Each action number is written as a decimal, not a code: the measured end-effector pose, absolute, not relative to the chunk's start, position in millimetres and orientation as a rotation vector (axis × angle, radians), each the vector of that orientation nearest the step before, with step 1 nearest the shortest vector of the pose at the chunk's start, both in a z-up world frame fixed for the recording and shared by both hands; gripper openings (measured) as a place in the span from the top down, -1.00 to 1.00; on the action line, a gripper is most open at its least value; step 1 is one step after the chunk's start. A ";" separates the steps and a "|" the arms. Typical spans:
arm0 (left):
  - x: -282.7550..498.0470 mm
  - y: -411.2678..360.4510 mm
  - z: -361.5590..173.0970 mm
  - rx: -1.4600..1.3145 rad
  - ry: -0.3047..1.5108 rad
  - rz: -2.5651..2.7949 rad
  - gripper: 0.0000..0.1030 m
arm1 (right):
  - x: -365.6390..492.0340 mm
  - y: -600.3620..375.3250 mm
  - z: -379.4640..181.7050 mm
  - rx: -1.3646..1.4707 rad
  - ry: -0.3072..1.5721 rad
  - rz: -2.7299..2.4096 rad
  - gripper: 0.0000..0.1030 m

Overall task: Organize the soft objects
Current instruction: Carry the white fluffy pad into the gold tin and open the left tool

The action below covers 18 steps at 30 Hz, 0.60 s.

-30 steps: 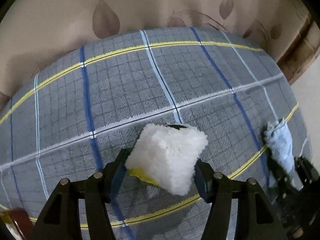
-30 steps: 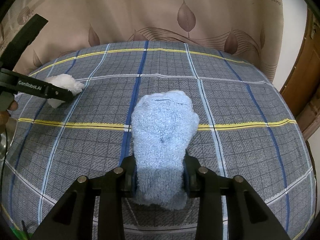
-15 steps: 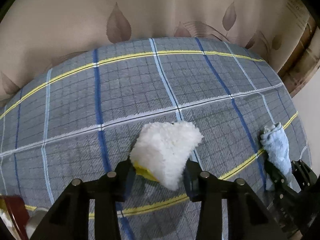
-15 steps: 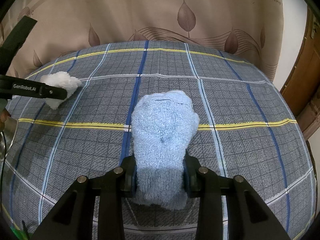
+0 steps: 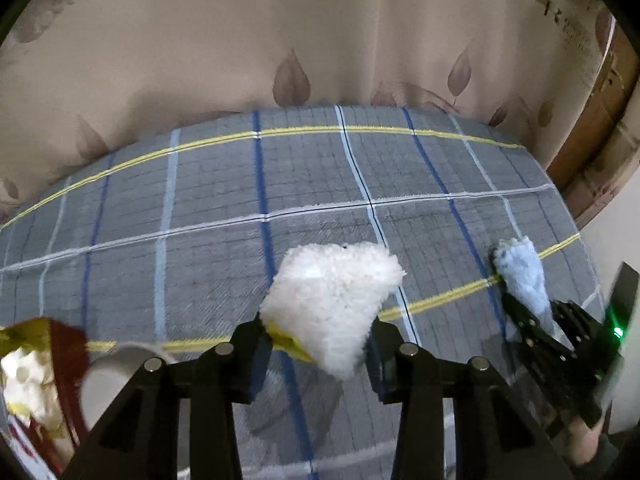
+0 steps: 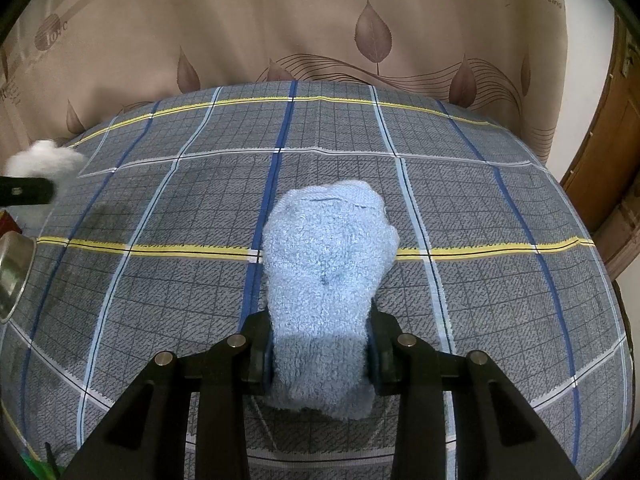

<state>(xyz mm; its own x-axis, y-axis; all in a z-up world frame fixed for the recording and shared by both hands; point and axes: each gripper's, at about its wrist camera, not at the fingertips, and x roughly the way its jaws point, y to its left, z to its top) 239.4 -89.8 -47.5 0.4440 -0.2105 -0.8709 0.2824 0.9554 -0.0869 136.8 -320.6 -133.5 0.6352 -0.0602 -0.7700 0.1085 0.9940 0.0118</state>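
My left gripper (image 5: 318, 354) is shut on a fluffy white cloth (image 5: 332, 300) with a yellow tag, held above the grey plaid cover (image 5: 200, 248). My right gripper (image 6: 320, 354) is shut on a fluffy light-blue cloth (image 6: 326, 264) that lies forward on the plaid cover (image 6: 480, 300). In the left wrist view the blue cloth (image 5: 522, 276) and the right gripper (image 5: 538, 324) show at the right edge. In the right wrist view the white cloth (image 6: 44, 160) shows at the far left, above the left gripper's black finger (image 6: 24, 192).
A beige leaf-print curtain (image 6: 320, 20) hangs behind the table. A red container with white and yellow items (image 5: 36, 376) and a white round object (image 5: 116, 384) sit at the lower left. A metal bowl (image 6: 12, 272) is at the left edge. A wooden door frame (image 6: 608, 160) stands right.
My left gripper has lifted and pulled back to the left with the white cloth, bringing the red container into view. My right gripper and the blue cloth have stayed put.
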 end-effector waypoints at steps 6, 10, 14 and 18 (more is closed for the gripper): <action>209.6 -68.3 -17.3 0.090 1.038 -0.298 0.22 | 136.4 -319.8 -133.9 0.059 0.877 -0.097 0.35; 188.9 -49.3 4.2 0.096 1.015 -0.297 0.22 | 136.6 -319.5 -134.1 0.058 0.878 -0.098 0.35; 170.0 -22.6 23.3 0.098 1.001 -0.277 0.22 | 136.5 -319.3 -133.9 0.057 0.878 -0.098 0.35; 156.2 8.3 36.5 0.084 0.993 -0.242 0.22 | 136.4 -320.1 -133.6 0.058 0.878 -0.098 0.35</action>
<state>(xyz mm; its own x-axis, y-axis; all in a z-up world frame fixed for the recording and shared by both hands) 156.2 8.3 36.5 0.5218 -0.1632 -0.8373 0.2398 0.9700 -0.0396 136.4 -320.1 -133.6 0.6343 -0.0622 -0.7706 0.1097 0.9939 0.0101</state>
